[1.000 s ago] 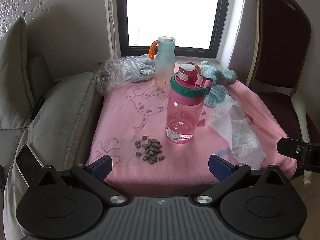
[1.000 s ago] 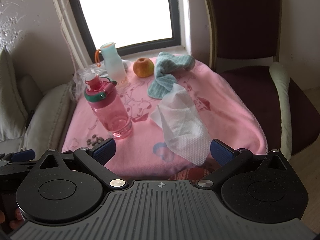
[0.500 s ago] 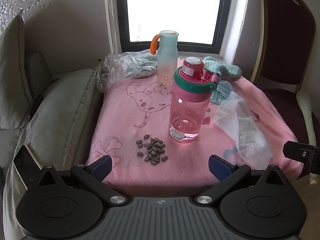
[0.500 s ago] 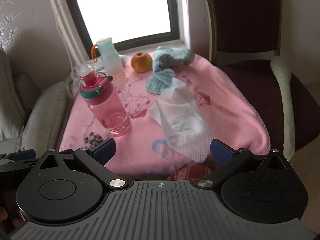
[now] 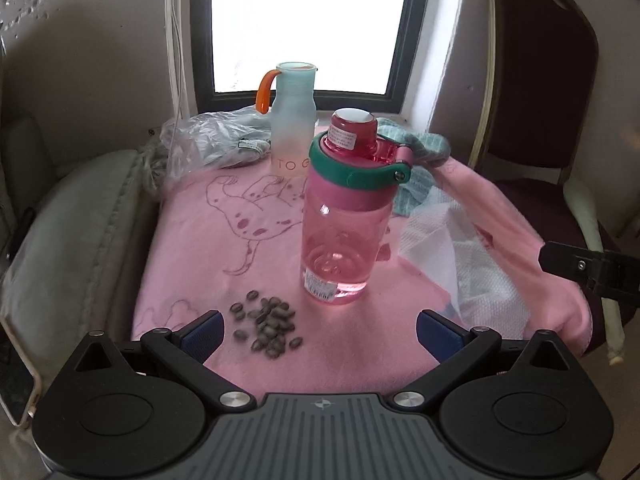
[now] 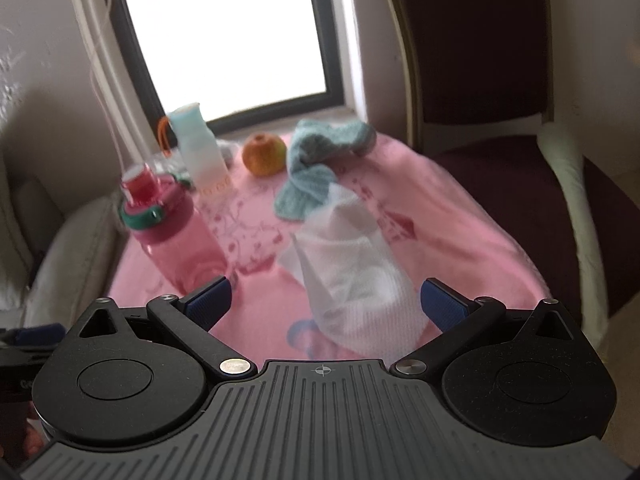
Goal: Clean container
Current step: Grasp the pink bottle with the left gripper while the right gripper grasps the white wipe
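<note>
Pink clear bottle (image 5: 342, 216) — upright, green-collared, capped.

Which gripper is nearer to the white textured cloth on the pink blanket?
Right. The right gripper is open directly over the white textured cloth, which lies between its fingers. The left gripper faces the pink transparent bottle, with the cloth off to its right.

The left gripper (image 5: 318, 330) is black, with two round housings, silver pivot screws, a ribbed grey centre plate bearing a crosshair mark, and blue ribbed pads (image 5: 202, 330). The right gripper (image 6: 326, 304) looks identical: black linkage arms, triangular cut-outs, silver screws, blue pads (image 6: 442, 306).
</note>
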A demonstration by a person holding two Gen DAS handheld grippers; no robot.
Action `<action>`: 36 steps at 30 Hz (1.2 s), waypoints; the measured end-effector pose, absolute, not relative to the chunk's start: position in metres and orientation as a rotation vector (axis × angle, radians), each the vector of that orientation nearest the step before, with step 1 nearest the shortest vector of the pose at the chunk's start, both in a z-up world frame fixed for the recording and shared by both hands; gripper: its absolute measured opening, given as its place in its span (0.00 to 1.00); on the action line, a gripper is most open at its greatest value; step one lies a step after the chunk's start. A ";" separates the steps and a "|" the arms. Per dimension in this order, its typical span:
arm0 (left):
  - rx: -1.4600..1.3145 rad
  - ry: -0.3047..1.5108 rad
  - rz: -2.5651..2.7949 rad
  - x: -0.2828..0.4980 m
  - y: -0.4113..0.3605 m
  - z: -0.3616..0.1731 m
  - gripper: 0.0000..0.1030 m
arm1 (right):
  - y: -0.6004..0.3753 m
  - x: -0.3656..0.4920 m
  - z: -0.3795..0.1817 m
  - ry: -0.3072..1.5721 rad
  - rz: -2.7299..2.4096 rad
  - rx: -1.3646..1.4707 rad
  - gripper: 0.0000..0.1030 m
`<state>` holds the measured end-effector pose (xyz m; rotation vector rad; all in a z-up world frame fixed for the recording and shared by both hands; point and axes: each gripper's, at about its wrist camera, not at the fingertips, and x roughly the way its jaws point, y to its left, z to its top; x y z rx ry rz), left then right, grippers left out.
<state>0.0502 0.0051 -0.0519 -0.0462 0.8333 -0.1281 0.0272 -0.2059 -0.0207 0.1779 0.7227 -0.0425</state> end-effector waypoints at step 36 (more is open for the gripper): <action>-0.199 0.715 -0.113 0.145 -0.022 -0.083 0.78 | -0.270 0.046 -0.071 0.665 -0.039 0.411 1.00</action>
